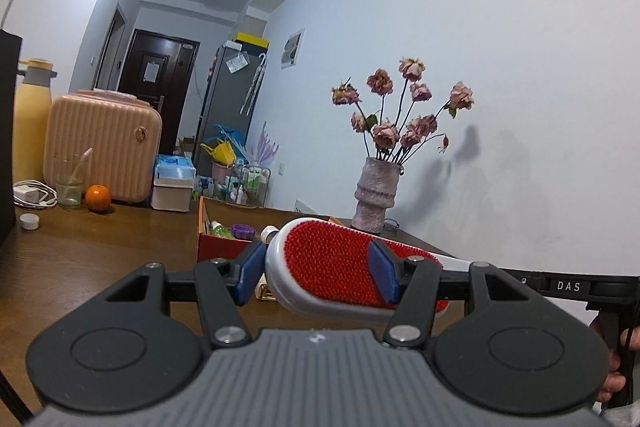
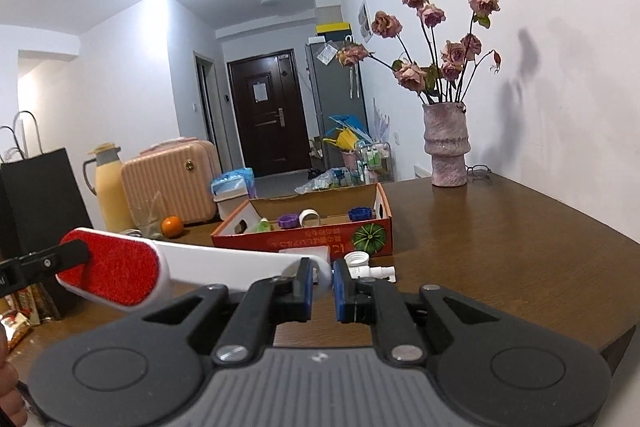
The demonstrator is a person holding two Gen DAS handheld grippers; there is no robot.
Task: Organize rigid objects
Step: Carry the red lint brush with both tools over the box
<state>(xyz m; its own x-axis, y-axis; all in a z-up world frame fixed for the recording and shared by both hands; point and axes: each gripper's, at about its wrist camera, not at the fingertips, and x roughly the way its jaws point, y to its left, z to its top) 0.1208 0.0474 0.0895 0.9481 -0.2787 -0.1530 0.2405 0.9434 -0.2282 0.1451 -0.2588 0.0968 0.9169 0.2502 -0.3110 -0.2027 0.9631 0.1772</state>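
A white lint brush with a red bristle pad [image 1: 332, 263] is held above the brown table. My left gripper [image 1: 316, 277] is shut on its red head. In the right wrist view the brush [image 2: 120, 267] stretches from the left gripper to my right gripper [image 2: 322, 289], which is shut on the tip of its white handle. An orange cardboard box [image 2: 304, 239] lies just beyond, holding purple and blue lids, a white ring and a small bottle. A white pump bottle [image 2: 368, 267] lies in front of the box.
A vase of dried roses [image 2: 446, 147] stands at the back right by the wall. A pink case [image 1: 104, 147], a yellow flask [image 2: 106, 183], a glass [image 1: 70, 179], an orange [image 1: 98, 197] and a black bag [image 2: 40, 203] are on the left.
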